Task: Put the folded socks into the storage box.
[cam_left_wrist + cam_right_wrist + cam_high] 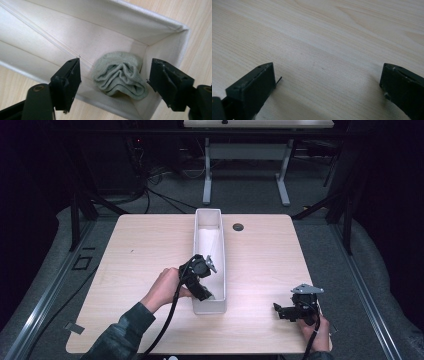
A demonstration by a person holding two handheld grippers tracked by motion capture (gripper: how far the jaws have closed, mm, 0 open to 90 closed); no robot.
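The left gripper [113,85], a black two-jaw tool held in the person's left hand [164,289], hangs over the near end of a long, narrow white fabric bin [223,270], its jaws standing apart with nothing pressed between the pads. In the left gripper view a rolled, pale green ribbed sock [120,75] lies between and beyond the two jaws, down on the bin's floor and tucked into the corner where the end wall meets a long side wall; neither pad touches it. A stitched seam runs along the bin's inner wall beside the sock. In the high view the left gripper tilts down into the bin's near end, with its cable trailing back past the dark green sleeve [122,330] of the forearm. The bin stands lengthwise down the middle of a light wooden table [150,245], reaching from near the far edge toward the person. Well apart from it, near the table's front right corner, the right gripper [327,85] rests low over bare wood in the person's right hand [316,332], its jaws wide apart and holding nothing. A small round dark grommet [238,227] sits in the tabletop just right of the bin's far end.
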